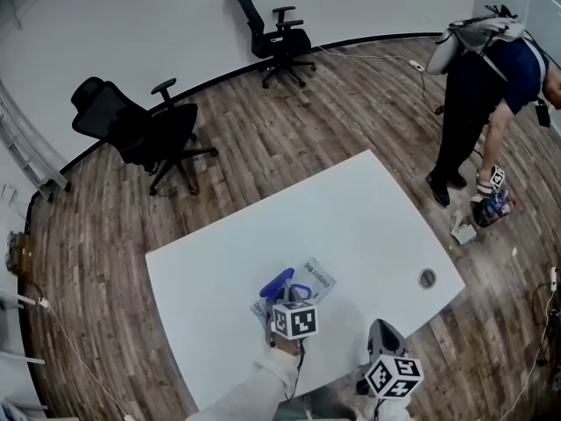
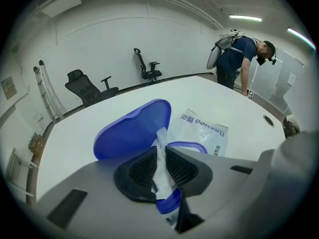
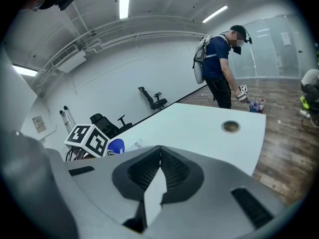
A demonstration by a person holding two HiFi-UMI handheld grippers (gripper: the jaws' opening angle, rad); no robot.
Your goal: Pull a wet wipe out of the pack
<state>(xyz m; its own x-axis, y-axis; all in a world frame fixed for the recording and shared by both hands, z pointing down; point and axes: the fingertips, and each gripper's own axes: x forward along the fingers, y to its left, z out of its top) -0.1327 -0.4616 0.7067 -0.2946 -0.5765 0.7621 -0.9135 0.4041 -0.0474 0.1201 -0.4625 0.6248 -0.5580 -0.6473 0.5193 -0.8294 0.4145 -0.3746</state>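
The wet wipe pack [image 1: 319, 280] lies flat on the white table [image 1: 351, 226], near its front edge, with its blue lid [image 1: 276, 281] flipped up. In the left gripper view the lid [image 2: 132, 131] stands open behind the jaws and the pack [image 2: 204, 133] lies beyond. A white wipe [image 2: 160, 144] rises from the opening, and my left gripper [image 2: 160, 156] is shut on it, pads pressing both sides. My right gripper [image 3: 160, 151] hovers at the table's front right, jaws shut with nothing between them. Its view shows the left gripper's marker cube [image 3: 90, 139] and the lid [image 3: 116, 146].
A round cable hole [image 1: 427, 278] sits near the table's right corner. A person [image 1: 478, 86] bends over things on the wooden floor at the far right. Two black office chairs [image 1: 140, 130] [image 1: 276, 38] stand by the back wall.
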